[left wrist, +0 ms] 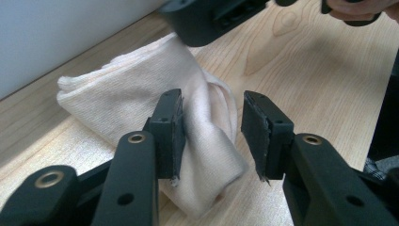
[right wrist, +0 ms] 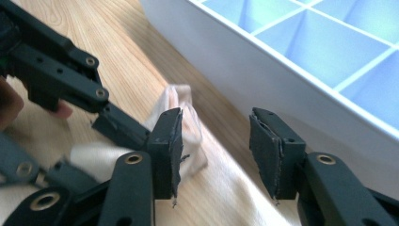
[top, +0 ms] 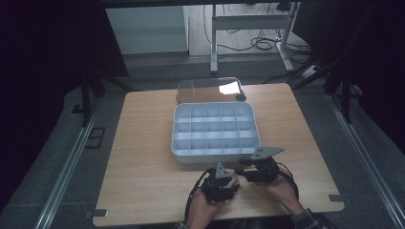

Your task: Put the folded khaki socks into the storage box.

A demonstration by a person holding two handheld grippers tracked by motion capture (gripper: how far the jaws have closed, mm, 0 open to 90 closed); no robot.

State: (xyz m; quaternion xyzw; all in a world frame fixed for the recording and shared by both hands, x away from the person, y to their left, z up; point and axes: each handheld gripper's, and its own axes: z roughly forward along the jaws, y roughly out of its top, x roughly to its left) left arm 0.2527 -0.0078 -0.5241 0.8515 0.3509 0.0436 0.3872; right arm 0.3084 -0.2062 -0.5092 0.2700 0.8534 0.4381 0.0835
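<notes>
The cream cloth (left wrist: 155,99) lies folded and bunched on the table (top: 143,157), just in front of the near wall of the white compartment box (top: 215,129), down at the person's edge. In the left gripper view, the left hand-held gripper (left wrist: 211,132) stands partly open around one end of the cloth: the fabric brushes the inner face of the left jaw, while a clear gap shows before the right jaw, so nothing is pinched. In the right gripper view, the right hand-held gripper (right wrist: 215,150) is also partly open, its jaws hovering over bare wood between the cloth's puckered tip and the box wall; the tip sits just behind its left jaw. In the high view the two hand-held grippers sit close together, the left (top: 220,183) and the right (top: 258,169) both low over the cloth. Beyond the box, its clear lid (top: 207,89) lies at the far edge of the table.
</notes>
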